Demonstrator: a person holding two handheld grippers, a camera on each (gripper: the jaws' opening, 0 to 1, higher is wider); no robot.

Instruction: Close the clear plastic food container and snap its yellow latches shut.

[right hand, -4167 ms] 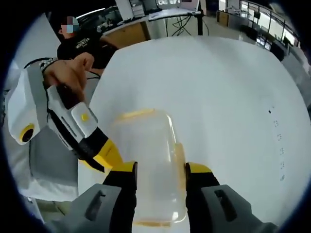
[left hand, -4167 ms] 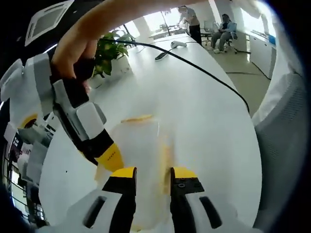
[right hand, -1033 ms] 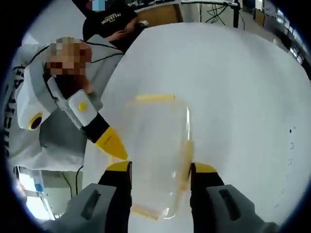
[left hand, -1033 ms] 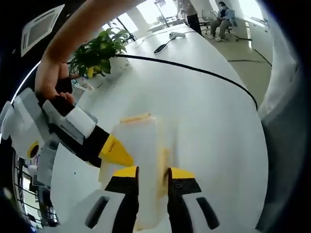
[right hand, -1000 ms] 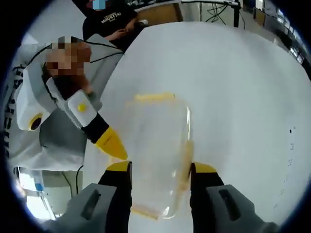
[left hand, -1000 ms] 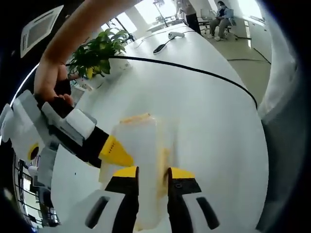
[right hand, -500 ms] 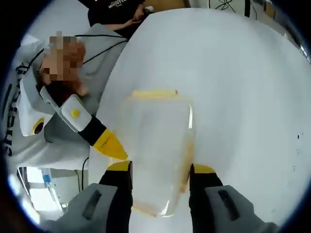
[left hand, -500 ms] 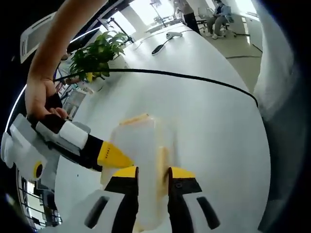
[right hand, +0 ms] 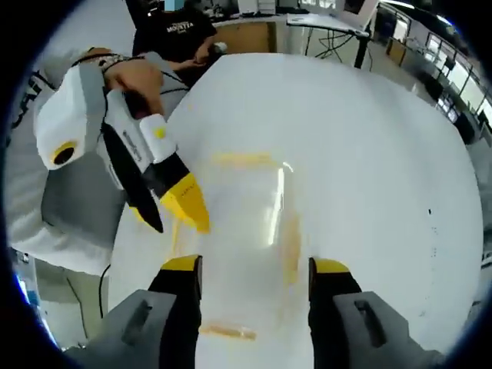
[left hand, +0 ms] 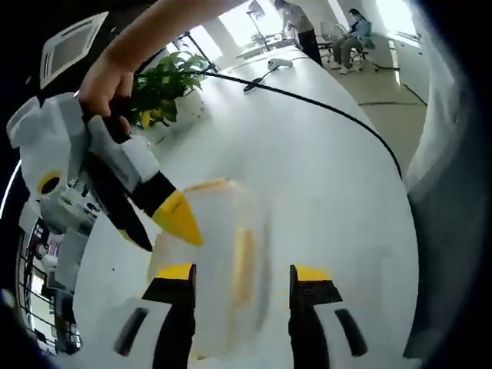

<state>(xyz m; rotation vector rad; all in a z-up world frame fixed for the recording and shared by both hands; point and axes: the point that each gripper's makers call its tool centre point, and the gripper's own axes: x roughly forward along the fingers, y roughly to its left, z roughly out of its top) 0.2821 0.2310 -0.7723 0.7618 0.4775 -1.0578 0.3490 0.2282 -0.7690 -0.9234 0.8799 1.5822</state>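
Latching step in hand, by my read. Container [right hand: 242, 231] sits on the bench [right hand: 369, 138], lid on. Left hand-held gripper [left hand: 242, 277] and right hand-held gripper [right hand: 257, 269] both straddle it, jaws wide, gripping nothing. Next: press remaining yellow latches [right hand: 290, 238] down.

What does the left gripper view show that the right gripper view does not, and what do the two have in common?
Left gripper view alone: a potted plant at the table's far side, a black cable running across the white table, and people in the far background.

Right gripper view alone: a person in a dark shirt seated beyond the table edge, and desks behind.

Both: the clear plastic food container with its yellow latches lying on the table between that view's own open jaws, and the other gripper coming in from the side, its yellow tip at the container's edge.
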